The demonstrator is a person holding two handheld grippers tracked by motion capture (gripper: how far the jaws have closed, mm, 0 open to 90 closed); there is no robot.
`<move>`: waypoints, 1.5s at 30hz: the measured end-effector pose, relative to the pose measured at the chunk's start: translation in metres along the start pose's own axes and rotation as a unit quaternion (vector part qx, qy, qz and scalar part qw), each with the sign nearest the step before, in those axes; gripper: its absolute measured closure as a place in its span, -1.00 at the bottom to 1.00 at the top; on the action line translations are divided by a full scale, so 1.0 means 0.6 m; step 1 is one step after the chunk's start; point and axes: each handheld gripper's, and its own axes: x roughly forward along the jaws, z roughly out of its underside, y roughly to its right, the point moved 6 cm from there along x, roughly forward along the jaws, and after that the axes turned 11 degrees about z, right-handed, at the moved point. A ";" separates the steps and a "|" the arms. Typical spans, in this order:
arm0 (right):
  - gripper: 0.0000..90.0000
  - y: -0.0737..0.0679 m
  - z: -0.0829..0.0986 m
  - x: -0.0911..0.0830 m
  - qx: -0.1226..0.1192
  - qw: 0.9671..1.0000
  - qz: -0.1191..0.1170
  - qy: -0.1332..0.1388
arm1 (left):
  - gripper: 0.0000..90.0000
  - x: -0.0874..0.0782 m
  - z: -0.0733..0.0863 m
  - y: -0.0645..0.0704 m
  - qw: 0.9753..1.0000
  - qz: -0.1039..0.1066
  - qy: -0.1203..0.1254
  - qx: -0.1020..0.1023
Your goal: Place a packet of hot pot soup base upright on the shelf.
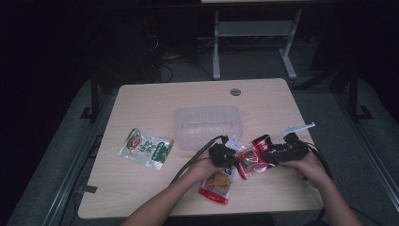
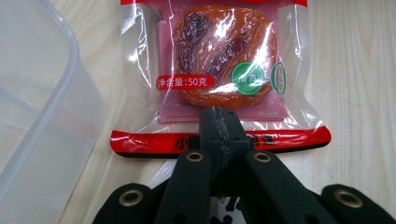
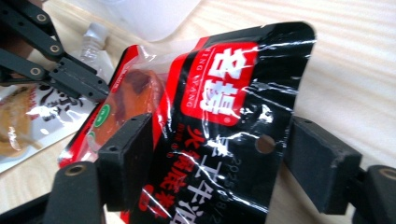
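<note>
Two grippers meet on the red snack packet (image 1: 253, 157) near the table's (image 1: 141, 101) front edge: our left gripper (image 2: 219, 126) pinches its bottom seam, jaws pressed together, while our right gripper (image 3: 215, 163) stands spread around its black top. Just left sits a clear plastic container (image 1: 207, 125).

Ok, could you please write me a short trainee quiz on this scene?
1. True or false: the left gripper is shut on the sealed edge of the red snack packet.
2. What colour is the lone packet left of the clear plastic container? A green, B blue, C yellow.
3. Fill in: the right gripper has its jaws ____ on either side of the red packet's black end.
Key: 1 true; 2 A; 3 open.
</note>
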 end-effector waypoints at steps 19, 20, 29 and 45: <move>0.03 -0.018 -0.012 -0.032 -0.018 0.999 -0.008 0.038 | 1.00 0.000 0.000 0.000 1.000 -0.002 0.000 -0.001; -0.03 -0.018 -0.012 -0.030 -0.016 0.999 -0.009 0.034 | 1.00 0.000 0.000 0.000 1.000 -0.002 0.000 -0.001; -0.45 -0.009 -0.001 -0.002 -0.005 1.000 -0.005 0.005 | 1.00 0.000 0.001 0.000 1.000 0.000 0.000 -0.002; -0.61 -0.013 0.007 0.010 0.013 0.999 -0.039 -0.012 | 1.00 0.000 0.001 0.001 1.000 -0.001 0.000 -0.001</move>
